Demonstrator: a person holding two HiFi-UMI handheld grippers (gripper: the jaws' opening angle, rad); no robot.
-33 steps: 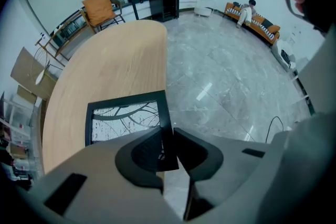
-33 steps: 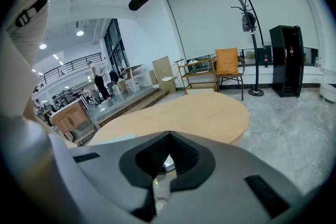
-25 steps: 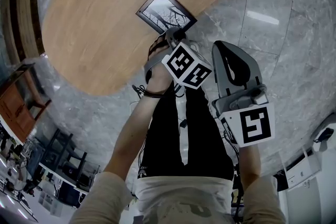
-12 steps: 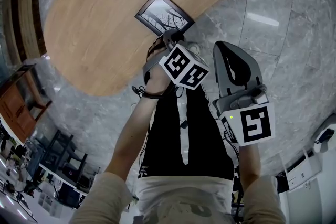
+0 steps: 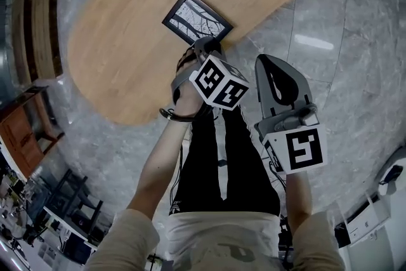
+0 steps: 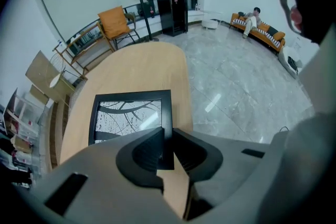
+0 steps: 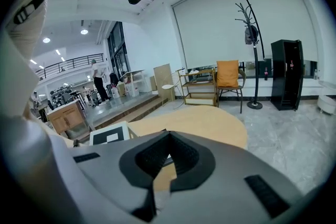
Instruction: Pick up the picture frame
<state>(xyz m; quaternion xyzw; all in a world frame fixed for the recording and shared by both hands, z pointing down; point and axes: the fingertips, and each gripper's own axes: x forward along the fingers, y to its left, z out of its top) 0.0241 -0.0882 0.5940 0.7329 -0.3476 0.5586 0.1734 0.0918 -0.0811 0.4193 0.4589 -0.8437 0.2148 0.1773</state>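
- The right gripper point(image 7: 168, 140) is held nearest the person, its jaws closed together on nothing.
- The left gripper point(image 6: 167, 136) is clamped on the dark border of the picture frame point(image 6: 128, 115).
- The picture frame is seen over the wooden table point(image 5: 127, 41), by its edge.

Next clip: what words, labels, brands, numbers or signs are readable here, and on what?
None readable anywhere.
Left marker cube and right marker cube: only black-and-white square code patterns, not letters or numbers.
Picture frame: a picture of bare branches, with no caption or label.
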